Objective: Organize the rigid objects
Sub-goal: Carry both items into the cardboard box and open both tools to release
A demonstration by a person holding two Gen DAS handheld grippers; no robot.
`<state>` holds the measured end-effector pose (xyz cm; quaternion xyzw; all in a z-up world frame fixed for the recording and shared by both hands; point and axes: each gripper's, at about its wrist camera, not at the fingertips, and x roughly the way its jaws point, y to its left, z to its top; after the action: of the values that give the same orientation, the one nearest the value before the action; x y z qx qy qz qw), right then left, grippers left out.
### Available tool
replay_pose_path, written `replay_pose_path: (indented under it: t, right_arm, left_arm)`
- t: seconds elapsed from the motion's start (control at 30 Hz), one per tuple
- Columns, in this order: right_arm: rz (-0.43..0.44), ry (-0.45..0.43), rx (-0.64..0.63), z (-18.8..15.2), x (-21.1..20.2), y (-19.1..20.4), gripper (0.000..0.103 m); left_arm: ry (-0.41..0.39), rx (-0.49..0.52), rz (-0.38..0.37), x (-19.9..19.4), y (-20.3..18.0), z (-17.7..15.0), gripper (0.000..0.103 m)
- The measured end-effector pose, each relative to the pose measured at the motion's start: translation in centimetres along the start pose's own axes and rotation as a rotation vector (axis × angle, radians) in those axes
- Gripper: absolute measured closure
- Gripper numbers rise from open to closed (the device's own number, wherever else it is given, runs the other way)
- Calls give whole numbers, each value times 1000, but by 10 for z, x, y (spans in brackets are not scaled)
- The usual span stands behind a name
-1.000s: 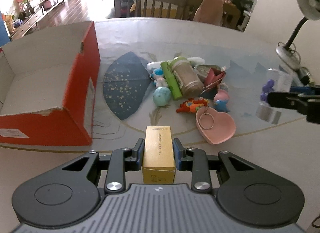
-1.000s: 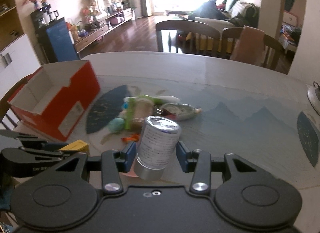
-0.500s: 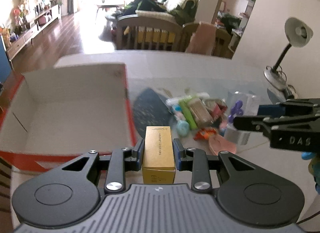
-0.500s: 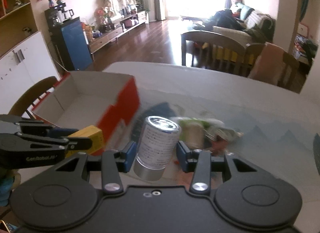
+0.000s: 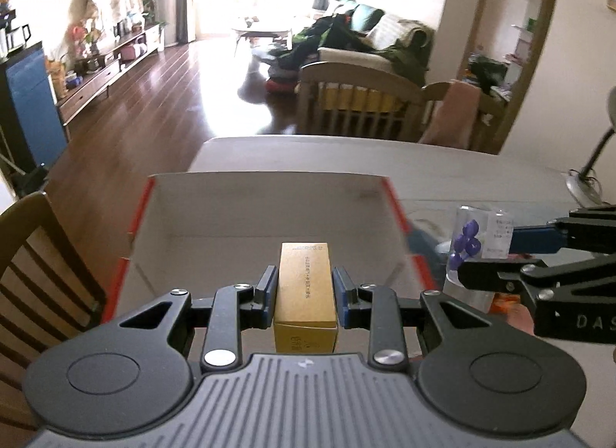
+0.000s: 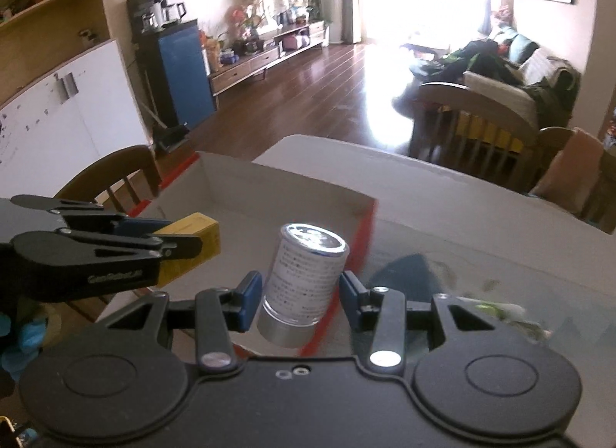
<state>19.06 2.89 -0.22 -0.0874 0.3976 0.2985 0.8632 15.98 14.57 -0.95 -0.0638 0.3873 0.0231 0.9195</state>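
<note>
Left gripper (image 5: 305, 291) clamped on a yellow box (image 5: 305, 286), blue pads pressed flat to its long sides; box points forward, held above the carton (image 5: 265, 213). Carton open-topped, white inside, red outer walls, standing on the table (image 5: 442, 166) at its left end, its floor bare in both views. Wooden chair (image 5: 36, 263) just left of the carton.

Right gripper (image 6: 301, 290) grasps a canister (image 6: 304, 278): clear cylinder with printed label, shiny top, silver base, tilted slightly left. Both pads close against its sides. In the right wrist view it sits over the carton's right red wall. Left wrist view shows it side-on, just right of the carton; purple shapes visible through the clear wall.

Yellow box and left gripper seen from the right wrist view at frame left, over the carton's near-left corner. Blue glove (image 6: 15, 344) low left, behind that gripper.

Blurred clutter (image 6: 504, 313) on the table at right, not identifiable. Lamp (image 5: 589, 166) at table's far right edge.
</note>
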Motion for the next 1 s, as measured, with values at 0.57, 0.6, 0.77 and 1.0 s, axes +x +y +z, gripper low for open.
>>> replay_pose_path:
  t: [0.57,0.6,0.77,1.0]
  right_arm:
    - [6,253,-28,-2,116,48,60]
    - [4,264,-30,-1,122,50,60]
    - [2,307,-37,-4,135,49,60]
    - [-5,342,-26,-5,146,49,60]
  left_arm:
    - [102,45,89,77,53,-6,74]
    - [111,48,88,80,55,-8,74]
    - [162,51,79,91,61,-16,74]
    - [235,60,83,105,67,-20,74]
